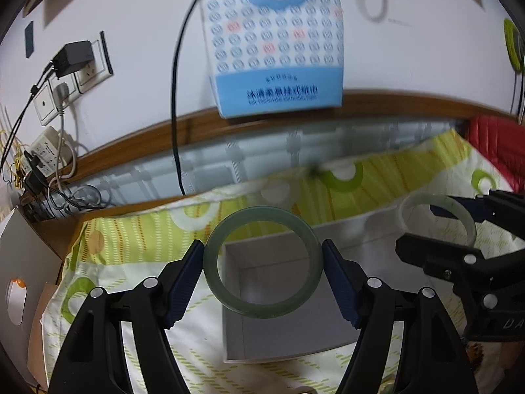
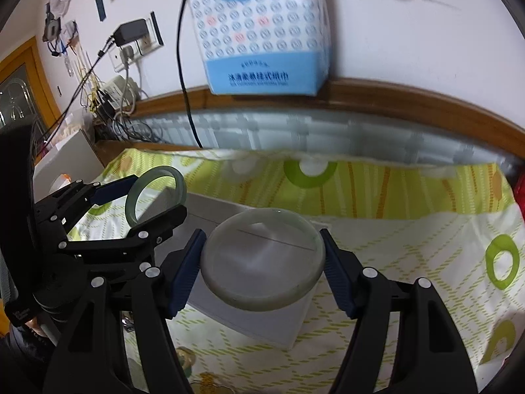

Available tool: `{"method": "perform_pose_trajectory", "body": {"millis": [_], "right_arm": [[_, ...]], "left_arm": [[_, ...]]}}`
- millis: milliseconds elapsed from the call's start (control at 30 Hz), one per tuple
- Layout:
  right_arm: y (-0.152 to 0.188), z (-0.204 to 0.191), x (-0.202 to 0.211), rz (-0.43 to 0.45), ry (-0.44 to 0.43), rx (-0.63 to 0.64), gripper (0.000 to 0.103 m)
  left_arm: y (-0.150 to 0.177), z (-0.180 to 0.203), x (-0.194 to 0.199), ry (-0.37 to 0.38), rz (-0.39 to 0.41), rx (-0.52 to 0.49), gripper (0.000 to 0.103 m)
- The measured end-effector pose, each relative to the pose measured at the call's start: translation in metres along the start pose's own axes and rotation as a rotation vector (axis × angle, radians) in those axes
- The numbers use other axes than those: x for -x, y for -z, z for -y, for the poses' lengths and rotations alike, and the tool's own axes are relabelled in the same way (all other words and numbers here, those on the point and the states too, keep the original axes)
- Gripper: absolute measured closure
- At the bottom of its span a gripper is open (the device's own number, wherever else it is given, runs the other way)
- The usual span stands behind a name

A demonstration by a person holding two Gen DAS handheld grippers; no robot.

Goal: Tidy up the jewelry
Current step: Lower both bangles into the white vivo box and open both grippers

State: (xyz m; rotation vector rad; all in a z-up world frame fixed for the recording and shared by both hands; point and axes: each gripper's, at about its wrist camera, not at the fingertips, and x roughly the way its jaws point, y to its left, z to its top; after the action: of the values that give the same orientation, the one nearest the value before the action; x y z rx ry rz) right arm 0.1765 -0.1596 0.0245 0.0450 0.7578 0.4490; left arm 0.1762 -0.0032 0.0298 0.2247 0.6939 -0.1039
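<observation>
Left claw (image 1: 264,262) clamps a green bangle (image 1: 262,262) mid-frame above the white box (image 1: 282,315); right claw (image 2: 262,262) clamps a pale bangle (image 2: 262,259).

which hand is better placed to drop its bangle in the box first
Left, probably. The left gripper holds its green bangle over the open white box. The right gripper's pale bangle looks nearer the box's edge.
</observation>
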Motion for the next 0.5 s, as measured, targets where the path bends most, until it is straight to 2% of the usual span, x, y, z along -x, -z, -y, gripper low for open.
{"method": "perform_pose_trajectory", "body": {"millis": [267,500], "right_arm": [[0.003,0.000,-0.002,-0.011,0.024,0.017,0.036],[0.004,0.003,-0.007,-0.028,0.008,-0.003,0.032]], "left_arm": [[0.006,0.007,-0.017,-0.005,-0.062,-0.031,0.030],[0.005,0.010,-0.008,-0.025,-0.024,-0.045,0.028]]}}
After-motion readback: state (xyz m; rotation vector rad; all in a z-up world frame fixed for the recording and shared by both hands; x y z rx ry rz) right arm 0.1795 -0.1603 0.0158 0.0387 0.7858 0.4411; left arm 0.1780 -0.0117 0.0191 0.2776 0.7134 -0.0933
